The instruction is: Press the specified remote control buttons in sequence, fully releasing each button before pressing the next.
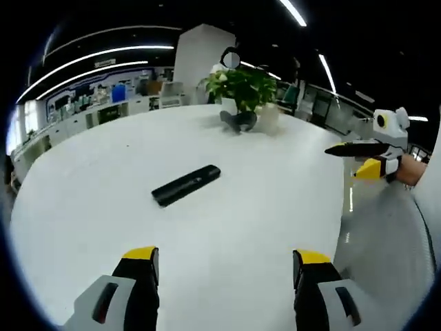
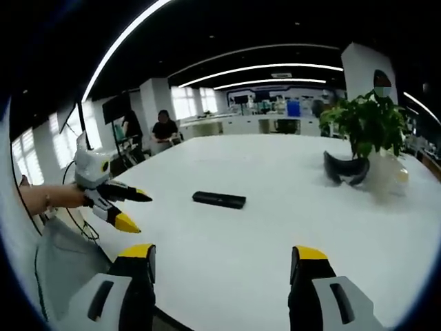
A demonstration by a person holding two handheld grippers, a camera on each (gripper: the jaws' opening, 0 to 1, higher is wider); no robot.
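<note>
- The room is a large open office with long ceiling lights; the work surface is a big white table [image 1: 275, 207] with a rounded edge.
- Nearest in the left gripper view, the left gripper [image 1: 226, 265] has its jaws wide apart over bare table and holds nothing.
- In the right gripper view, the right gripper [image 2: 222, 262] is the same: jaws spread, nothing between them.
- A little farther, the black remote control [image 1: 186, 185] lies flat and alone on the table, well apart from both grippers.
- Beyond it stand a potted plant [image 1: 242, 88] and a dark curved object [image 1: 238, 121].
- No button is pressed yet, I think. To do it well, bring one jaw tip straight down on the button, press shortly, then lift fully before the next.
</note>
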